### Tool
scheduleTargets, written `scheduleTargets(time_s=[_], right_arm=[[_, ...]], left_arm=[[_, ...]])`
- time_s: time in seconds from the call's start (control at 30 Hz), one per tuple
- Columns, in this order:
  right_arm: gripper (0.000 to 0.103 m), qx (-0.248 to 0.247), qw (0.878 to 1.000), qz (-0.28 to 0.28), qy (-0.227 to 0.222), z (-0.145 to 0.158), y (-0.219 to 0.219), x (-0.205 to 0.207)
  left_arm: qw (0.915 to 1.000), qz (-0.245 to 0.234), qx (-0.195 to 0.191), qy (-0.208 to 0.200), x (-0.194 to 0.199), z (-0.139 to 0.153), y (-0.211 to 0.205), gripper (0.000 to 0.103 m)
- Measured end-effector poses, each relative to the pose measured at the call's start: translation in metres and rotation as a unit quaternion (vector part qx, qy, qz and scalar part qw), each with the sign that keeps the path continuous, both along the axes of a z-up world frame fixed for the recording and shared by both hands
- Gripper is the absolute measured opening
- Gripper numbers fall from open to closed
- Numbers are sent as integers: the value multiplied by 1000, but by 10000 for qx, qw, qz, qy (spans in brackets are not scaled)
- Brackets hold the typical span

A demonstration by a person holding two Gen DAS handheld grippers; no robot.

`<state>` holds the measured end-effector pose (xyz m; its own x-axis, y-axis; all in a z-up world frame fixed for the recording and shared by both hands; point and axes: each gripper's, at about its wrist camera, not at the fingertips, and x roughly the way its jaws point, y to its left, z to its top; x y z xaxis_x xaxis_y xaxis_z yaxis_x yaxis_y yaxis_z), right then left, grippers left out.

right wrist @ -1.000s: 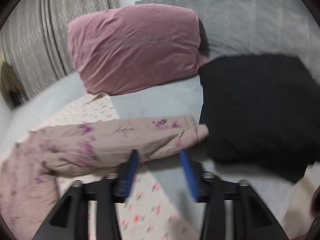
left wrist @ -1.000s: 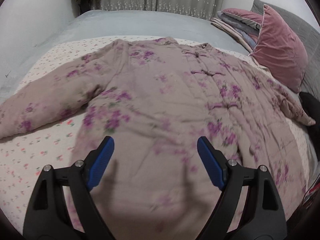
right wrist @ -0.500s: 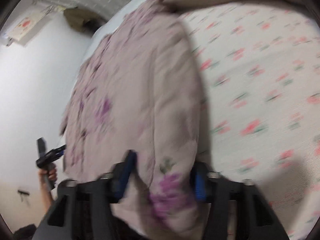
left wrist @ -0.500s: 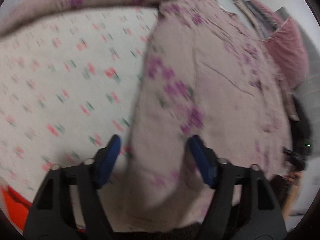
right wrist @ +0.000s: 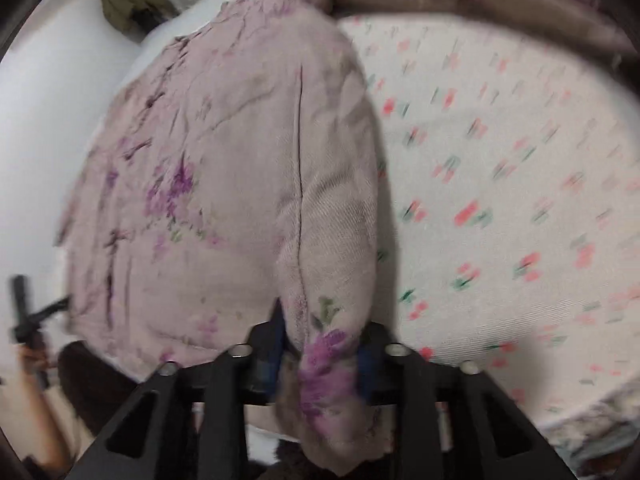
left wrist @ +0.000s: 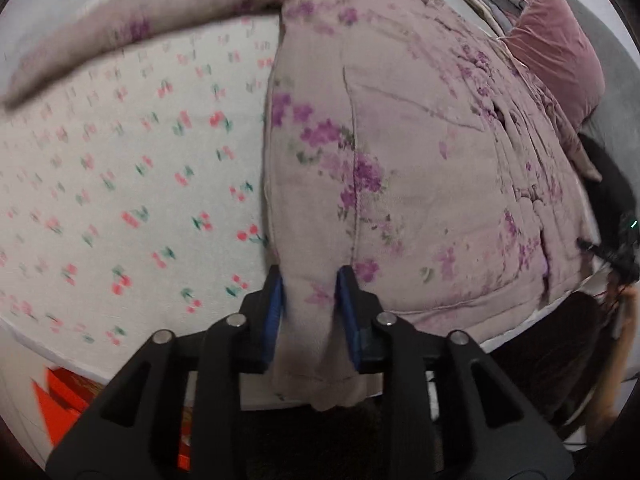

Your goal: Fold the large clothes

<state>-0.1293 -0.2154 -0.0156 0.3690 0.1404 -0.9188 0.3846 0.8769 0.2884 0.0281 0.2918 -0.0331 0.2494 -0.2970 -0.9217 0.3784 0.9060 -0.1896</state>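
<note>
A large padded pink jacket with purple flowers (left wrist: 420,152) lies spread on the bed, sleeves out to both sides. My left gripper (left wrist: 310,292) is shut on the jacket's hem at its left bottom corner, with cloth bunched between the blue pads. My right gripper (right wrist: 322,328) is shut on the jacket (right wrist: 224,168) at its right bottom corner. Both corners hang a little over the bed's near edge. The other gripper shows small at the side of each view.
The bed sheet (left wrist: 132,184) is white with small cherry prints. A pink velvet pillow (left wrist: 556,48) and stacked bedding lie at the head. A red box (left wrist: 64,396) sits below the bed edge. A dark garment (left wrist: 608,176) lies beside the jacket.
Both grippers moved down to the jacket's bottom hem and closed on its two corners; a second ago they were open, the left above the jacket and the right near a sleeve.
</note>
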Motion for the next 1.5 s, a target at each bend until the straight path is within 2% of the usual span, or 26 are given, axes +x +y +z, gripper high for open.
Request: scheduleTargets(time_s=[0.07,0.13,0.2,0.3,0.4,0.43,0.47,0.53,0.6,0.67,0.73,0.83,0.9,0.97,1.03,1.07,1.1,1.13,1.17,1.2,1.23,1.27,1.3,1.4,1.43,1.5], right_arm=[[56,-1124,9936,-26,-69,27,13,4],[65,-1737,9841,-170,-323,47,23,8],[68,-1955,9783,-261,-632,63,25,16],[72,-1892,9775,-155,-917,79,13,22],[72,-1717,9797,31,-1030,79,30,47],[72,-1646,9806,117,-1058,76,36,58],[72,-1623,9809,166,-1064,73,44,63],[72,-1615,9807,299,-1060,67,54,79],[72,-1667,9795,377,-1062,57,68,93],[72,-1770,9778,409,-1041,50,74,103],[72,-1924,9756,401,-978,42,79,113],[72,-2059,9743,399,-818,28,83,126],[72,-2055,9753,397,-700,21,84,130],[72,-2036,9766,399,-571,12,84,136],[72,-2072,9760,387,-548,9,83,140],[72,-2088,9757,386,-549,9,83,141],[72,-2111,9752,374,-546,9,83,143],[72,-2128,9750,359,-538,9,84,145],[72,-2136,9748,355,-535,9,84,145],[72,-2147,9746,351,-537,10,84,145],[72,-2151,9744,358,-549,10,84,145],[72,-2145,9744,369,-558,9,84,145],[72,-2138,9745,390,-567,9,83,145],[72,-2118,9746,407,-599,8,80,143],[72,-2118,9745,402,-622,9,79,140],[72,-2119,9742,387,-672,11,77,136]], left_arm=[[9992,-4,54,-401,3,13,6,67],[9961,308,-23,-832,12,23,26,76],[9923,729,-112,-994,30,26,49,77],[9831,1400,-59,-1180,65,29,85,77],[9668,1945,264,-1639,102,36,121,77],[9570,2231,453,-1800,118,38,138,77],[9507,2410,535,-1877,128,38,156,77],[9404,2827,526,-1814,160,35,194,77],[9351,3123,270,-1653,184,28,224,77],[9246,3495,70,-1511,213,18,252,77],[9156,3774,128,-1379,239,5,267,77],[9140,3810,296,-1362,265,-13,276,73],[9143,3767,305,-1459,277,-23,275,62],[9182,3699,271,-1389,283,-29,273,37],[9122,3701,564,-1662,281,-22,264,14],[9066,3700,560,-1952,273,-12,261,13],[8957,3817,515,-2221,264,-2,262,12],[8725,4137,400,-2571,246,11,267,12],[8567,4342,514,-2737,237,15,271,12],[8431,4501,869,-2812,234,13,274,11],[8394,4557,1307,-2660,238,1,280,12],[8453,4528,1513,-2400,244,-12,284,12],[8565,4451,1677,-2005,253,-31,288,12],[8513,4395,1871,-2171,254,-23,280,20],[8474,4400,1999,-2200,254,-15,276,25],[8362,4487,2083,-2367,250,0,269,29]])
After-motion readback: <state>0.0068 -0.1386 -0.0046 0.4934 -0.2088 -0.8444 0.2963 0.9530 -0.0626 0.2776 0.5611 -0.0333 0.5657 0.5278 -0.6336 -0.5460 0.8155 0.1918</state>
